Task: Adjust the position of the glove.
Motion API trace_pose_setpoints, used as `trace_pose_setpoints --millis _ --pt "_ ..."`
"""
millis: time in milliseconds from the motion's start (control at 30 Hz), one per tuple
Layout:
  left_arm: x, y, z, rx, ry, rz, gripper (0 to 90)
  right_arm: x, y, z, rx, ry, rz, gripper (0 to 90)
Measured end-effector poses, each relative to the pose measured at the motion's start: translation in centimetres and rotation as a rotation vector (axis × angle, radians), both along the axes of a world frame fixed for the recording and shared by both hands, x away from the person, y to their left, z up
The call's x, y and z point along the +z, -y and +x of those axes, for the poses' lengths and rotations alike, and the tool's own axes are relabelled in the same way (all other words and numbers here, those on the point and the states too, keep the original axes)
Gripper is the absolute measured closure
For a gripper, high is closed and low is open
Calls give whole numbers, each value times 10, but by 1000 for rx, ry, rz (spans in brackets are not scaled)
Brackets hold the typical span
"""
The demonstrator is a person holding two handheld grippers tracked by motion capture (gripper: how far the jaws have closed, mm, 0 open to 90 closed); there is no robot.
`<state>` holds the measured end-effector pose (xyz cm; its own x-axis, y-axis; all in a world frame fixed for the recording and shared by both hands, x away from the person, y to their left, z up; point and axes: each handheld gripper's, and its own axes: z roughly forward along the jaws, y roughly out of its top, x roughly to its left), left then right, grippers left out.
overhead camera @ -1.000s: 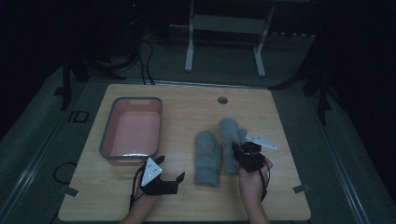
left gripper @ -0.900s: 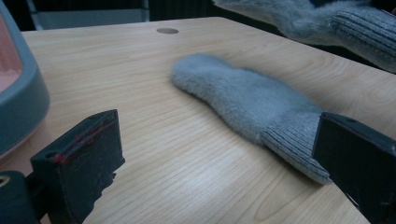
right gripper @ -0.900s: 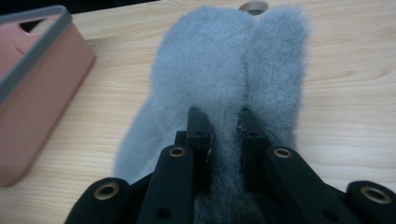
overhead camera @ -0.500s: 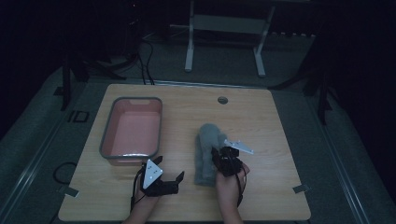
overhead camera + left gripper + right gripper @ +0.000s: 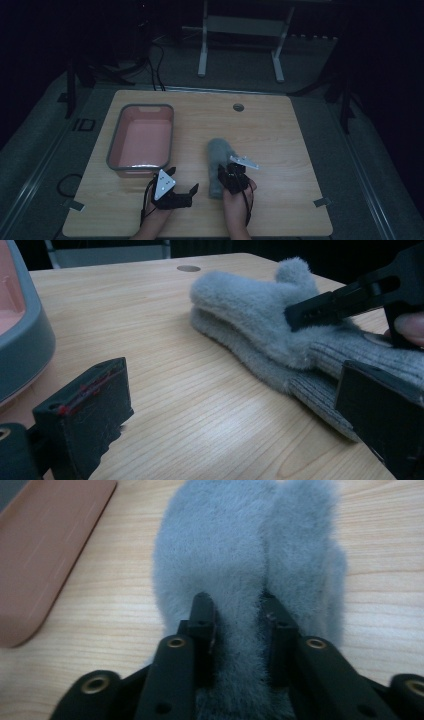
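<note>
The wooden table (image 5: 280, 130) carries the pink tub (image 5: 142, 142), which lies ahead and to the left of the left claw (image 5: 186, 194). The two grey mittens (image 5: 218, 165) now lie stacked as one pile, directly under and in front of the right claw (image 5: 231, 176). One second ago they lay side by side, the right one held further to the right; the right claw has carried it across and laid it on top of the other.

In the right gripper view the right claw's (image 5: 235, 611) jaws have just been opening. They stand narrow, with a ridge of the top mitten's (image 5: 250, 555) fur between them, and I judge the grip to be loosening. So the stacking looks almost complete.

The left claw (image 5: 235, 410) stands wide and empty, just left of the mitten cuffs (image 5: 350, 360), as before.
</note>
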<state>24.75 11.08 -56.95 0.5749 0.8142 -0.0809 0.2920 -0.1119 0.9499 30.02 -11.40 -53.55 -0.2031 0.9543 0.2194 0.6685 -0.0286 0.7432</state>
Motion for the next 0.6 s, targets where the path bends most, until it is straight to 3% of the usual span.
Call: trace_pose_setpoints --millis 200,267,333,433,600 --pt "0 -3 2 -5 2 -19 22 10 3 2 54 17 2 529" --pt "0 -3 1 -10 24 -21 25 15 6 4 91 27 -24 491" --pt "-1 -4 -1 -10 51 -26 26 22 11 8 139 40 -93 468" --pt "-1 -5 -1 -18 57 -37 25 31 22 17 153 33 -102 461" --pt "-1 -4 -2 -23 72 -32 26 42 35 32 180 11 -125 335"
